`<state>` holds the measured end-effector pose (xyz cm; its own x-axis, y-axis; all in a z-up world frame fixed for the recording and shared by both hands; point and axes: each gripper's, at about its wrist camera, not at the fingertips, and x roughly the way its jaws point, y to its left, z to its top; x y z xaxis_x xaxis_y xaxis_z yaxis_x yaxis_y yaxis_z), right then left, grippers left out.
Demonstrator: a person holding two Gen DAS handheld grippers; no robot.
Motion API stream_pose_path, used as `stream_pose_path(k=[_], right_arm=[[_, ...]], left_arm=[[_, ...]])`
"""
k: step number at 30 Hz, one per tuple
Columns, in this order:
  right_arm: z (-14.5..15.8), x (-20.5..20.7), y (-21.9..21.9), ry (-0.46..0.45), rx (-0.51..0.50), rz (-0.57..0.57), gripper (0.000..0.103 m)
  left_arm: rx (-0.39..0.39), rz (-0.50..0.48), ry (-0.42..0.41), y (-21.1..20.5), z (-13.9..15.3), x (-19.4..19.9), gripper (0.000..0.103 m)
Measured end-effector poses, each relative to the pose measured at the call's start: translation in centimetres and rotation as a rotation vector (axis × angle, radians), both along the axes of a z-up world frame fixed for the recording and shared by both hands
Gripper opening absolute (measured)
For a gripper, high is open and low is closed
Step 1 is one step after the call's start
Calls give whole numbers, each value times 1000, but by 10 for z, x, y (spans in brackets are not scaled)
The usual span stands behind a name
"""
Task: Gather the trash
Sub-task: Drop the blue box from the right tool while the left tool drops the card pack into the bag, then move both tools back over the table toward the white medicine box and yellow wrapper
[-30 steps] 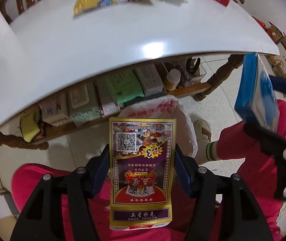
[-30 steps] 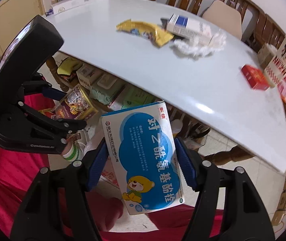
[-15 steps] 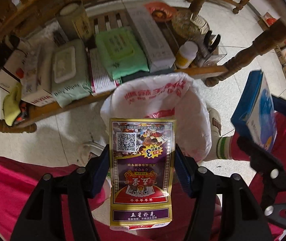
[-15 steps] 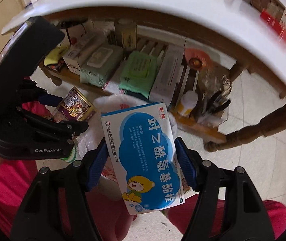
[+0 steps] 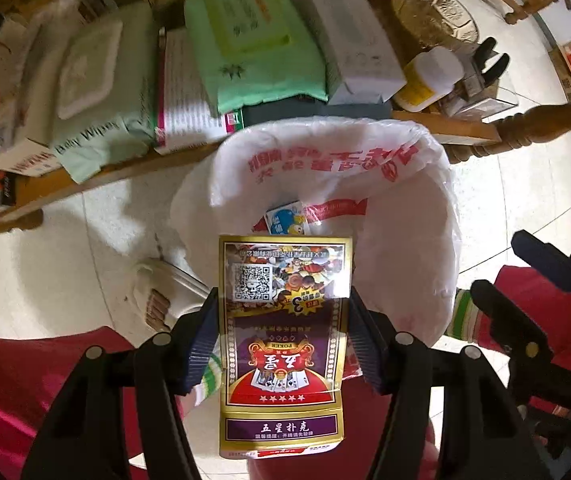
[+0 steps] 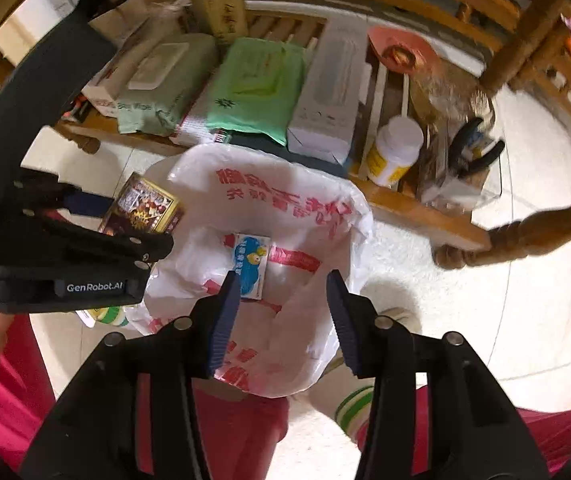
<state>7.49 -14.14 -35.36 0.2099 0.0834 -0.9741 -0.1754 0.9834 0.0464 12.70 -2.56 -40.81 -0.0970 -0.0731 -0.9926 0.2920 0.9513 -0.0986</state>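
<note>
My left gripper (image 5: 284, 300) is shut on a gold, purple and red pack of playing cards (image 5: 285, 344), held over the near rim of a white plastic bag (image 5: 405, 208) with red print. A blue medicine box (image 5: 285, 220) lies inside that bag. In the right wrist view my right gripper (image 6: 283, 284) hangs above the bag (image 6: 285, 188), its jaws closing with nothing between them. The blue box (image 6: 250, 266) sits below, beside its left finger. The left gripper (image 6: 125, 220) with the card pack (image 6: 141, 208) shows at the left.
A low wooden shelf (image 5: 445, 128) behind the bag carries wipes packs (image 5: 245, 48), boxes, a white bottle (image 5: 429, 80) and pliers. A turned table leg (image 6: 525, 240) stands at the right. The person's red trousers and striped sock (image 6: 353, 404) flank the bag on the tiled floor.
Both grippers sank from table height to just above the bag. The right gripper let go of the blue box, which now lies in the bag. The left still grips the card pack.
</note>
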Motion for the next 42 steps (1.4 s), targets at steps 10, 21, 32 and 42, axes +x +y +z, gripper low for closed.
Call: stream_pose_path(k=[10,21,32,42], right_arm=[[-16,2,-6,32,16,-21,50],[-17,-1,-1,31,17,-2,51],[-15,-5,2,27,26,-1,51],[46,-32,0,-35,96,40,70]], left_arm=[[50,-7,57,-2,-23,0,60],[66,-39,41,-9,-17,-3,80],[92,-57,6,-8,-10,-3,80],[41,-115,-69,3,60,-34,80]])
